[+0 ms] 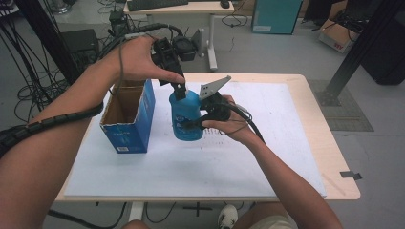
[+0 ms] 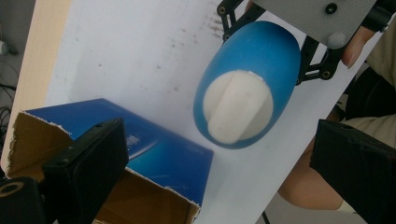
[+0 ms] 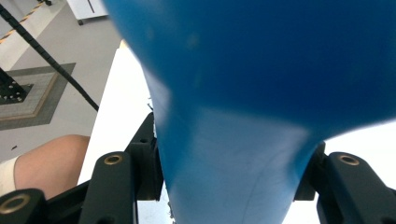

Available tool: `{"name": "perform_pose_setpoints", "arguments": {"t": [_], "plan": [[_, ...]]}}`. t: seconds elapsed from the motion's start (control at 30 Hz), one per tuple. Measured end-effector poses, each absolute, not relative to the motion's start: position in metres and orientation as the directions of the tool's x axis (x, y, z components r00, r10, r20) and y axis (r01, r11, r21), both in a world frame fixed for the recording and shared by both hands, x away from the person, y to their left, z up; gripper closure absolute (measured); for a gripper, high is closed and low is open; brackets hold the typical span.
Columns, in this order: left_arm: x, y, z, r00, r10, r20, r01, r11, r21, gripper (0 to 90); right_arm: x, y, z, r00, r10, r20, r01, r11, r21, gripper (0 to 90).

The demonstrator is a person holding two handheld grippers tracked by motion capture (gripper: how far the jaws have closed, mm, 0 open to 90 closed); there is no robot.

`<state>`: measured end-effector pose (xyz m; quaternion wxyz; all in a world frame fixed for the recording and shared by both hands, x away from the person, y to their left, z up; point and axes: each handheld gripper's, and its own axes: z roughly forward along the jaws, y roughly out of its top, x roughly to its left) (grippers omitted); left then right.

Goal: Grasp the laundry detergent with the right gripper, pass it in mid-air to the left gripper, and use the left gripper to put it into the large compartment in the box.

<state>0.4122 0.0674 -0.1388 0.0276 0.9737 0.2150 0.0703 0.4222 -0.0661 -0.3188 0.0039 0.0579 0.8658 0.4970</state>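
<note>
Near the middle of the bench [image 1: 286,171], one blue bottle [image 1: 187,117] stands clamped in the right gripper [image 1: 191,123], so I'd hold it steady while the left gripper [image 1: 179,90], jaws apart above its one white cap [image 2: 237,106], comes down squarely, one open box [image 1: 129,114] just left.

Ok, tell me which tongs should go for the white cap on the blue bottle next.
Left. The left tongs hang open just above the white cap of the blue bottle, with the cap between their jaws in the left gripper view. The right tongs are shut on the bottle's body, steadying it.
</note>
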Motion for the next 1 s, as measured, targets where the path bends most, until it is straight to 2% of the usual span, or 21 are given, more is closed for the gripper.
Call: {"name": "perform_pose_setpoints", "arguments": {"t": [0.53,0.6,1.0], "plan": [[0.412,0.063,-0.153,0.927,0.366,0.088,0.363,-0.931,0.042,4.5,0.418,-0.063,-0.311,-0.998,0.055,0.027,0.05,0.467,0.883,43.6],[0.412,0.062,-0.155,0.919,0.387,0.073,0.383,-0.922,0.061,4.5,0.417,-0.062,-0.31,-0.999,0.047,0.024,0.044,0.468,0.883,43.6],[0.413,0.062,-0.159,0.935,0.351,0.057,0.349,-0.936,0.037,4.5,0.416,-0.059,-0.3,-0.999,0.037,0.005,0.021,0.47,0.883,43.6]]}}
